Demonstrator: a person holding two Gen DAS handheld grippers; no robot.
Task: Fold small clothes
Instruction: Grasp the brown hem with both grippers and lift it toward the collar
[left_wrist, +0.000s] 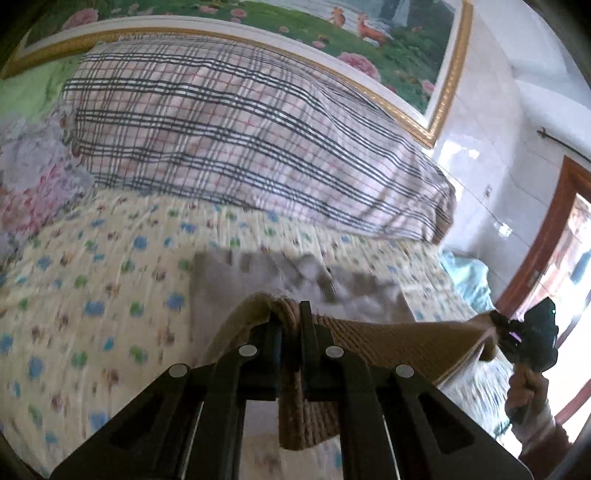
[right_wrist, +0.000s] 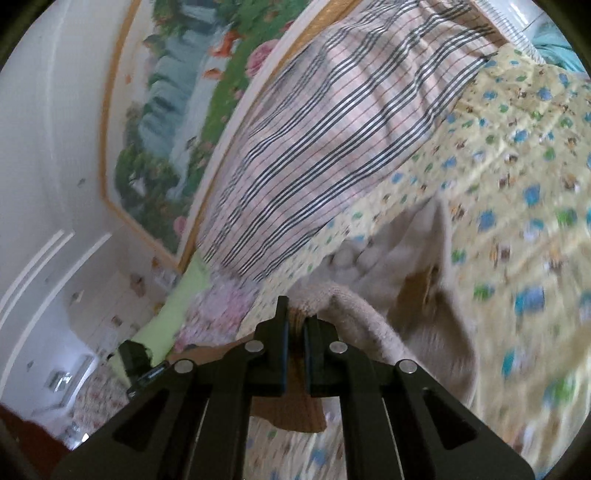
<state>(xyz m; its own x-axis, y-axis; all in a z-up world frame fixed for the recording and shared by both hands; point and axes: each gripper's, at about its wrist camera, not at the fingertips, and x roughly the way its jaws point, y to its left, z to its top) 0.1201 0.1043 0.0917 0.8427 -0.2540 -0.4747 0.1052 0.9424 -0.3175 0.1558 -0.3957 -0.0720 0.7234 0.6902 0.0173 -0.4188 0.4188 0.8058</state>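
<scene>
Left wrist: both grippers' fingers (left_wrist: 291, 325) clamped on brown garment (left_wrist: 388, 339), plaid pillow (left_wrist: 240, 129) behind, over dotted sheet (left_wrist: 92, 277).

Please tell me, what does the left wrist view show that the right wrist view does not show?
Only the left wrist view shows the person's hand carrying the right gripper, and a wooden door frame. Only the right wrist view shows the garment's pale fleecy side and white wall mouldings. Both show a gripper shut on the tan ribbed garment, the left gripper and the right gripper, plus the checked quilt, dotted sheet and framed landscape picture.
</scene>
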